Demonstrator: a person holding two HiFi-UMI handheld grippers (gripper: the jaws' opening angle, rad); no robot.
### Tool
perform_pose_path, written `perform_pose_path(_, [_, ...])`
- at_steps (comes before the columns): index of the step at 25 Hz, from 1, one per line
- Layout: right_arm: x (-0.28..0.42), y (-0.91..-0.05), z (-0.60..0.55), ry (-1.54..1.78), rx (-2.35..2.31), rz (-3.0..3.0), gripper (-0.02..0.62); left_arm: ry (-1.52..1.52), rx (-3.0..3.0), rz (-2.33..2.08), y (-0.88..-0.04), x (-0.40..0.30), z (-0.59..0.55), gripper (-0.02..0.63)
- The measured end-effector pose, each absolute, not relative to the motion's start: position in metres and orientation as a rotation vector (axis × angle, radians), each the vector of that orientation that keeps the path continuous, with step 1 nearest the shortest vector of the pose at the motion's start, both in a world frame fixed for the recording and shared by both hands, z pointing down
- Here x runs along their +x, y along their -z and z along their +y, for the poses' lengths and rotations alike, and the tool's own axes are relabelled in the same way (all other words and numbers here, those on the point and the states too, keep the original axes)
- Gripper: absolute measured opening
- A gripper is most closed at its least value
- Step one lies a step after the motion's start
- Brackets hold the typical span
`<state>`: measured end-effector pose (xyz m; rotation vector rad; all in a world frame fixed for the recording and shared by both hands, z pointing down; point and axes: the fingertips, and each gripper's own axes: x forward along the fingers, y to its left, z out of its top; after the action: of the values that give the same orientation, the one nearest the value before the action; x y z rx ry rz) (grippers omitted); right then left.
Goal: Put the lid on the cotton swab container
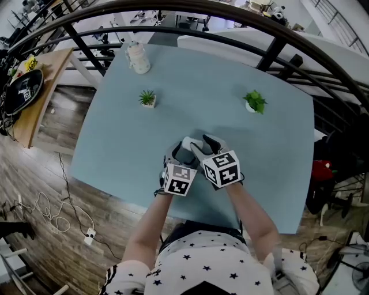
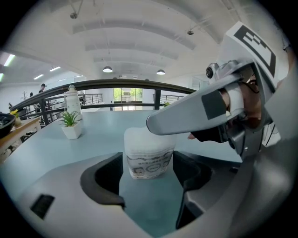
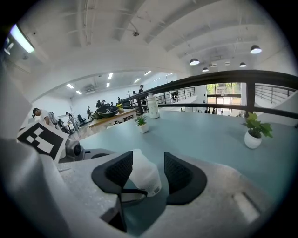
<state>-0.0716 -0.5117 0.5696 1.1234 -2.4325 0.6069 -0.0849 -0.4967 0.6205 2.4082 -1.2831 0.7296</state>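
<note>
The cotton swab container [image 2: 149, 160], a small white tub with a printed band, stands upright on the blue-grey table [image 1: 115, 138] near its front edge. Its white lid [image 2: 148, 138] sits on top. My left gripper [image 2: 148, 173] has both pads against the tub's sides. My right gripper [image 3: 148, 173] is over the same tub [image 3: 142, 175] from the other side; its left pad is beside the lid and a gap shows at the right pad. One right finger [image 2: 195, 114] reaches across above the lid. In the head view both grippers [image 1: 179, 154] [image 1: 200, 145] meet and hide the tub.
Two small potted plants [image 1: 147, 98] [image 1: 253, 102] and a white bottle [image 1: 138, 57] stand farther back on the table. A black railing [image 1: 190, 11] curves behind it. A wooden bench with a black bowl [image 1: 23, 89] is off to the left.
</note>
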Motion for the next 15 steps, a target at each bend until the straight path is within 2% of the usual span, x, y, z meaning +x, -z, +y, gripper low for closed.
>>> perform_pose_path(15, [-0.052, -0.521, -0.426, -0.578, 1.221, -2.553, 0.194, -0.535, 2.409, -1.368, -0.570, -0.096, -0.424, 0.316])
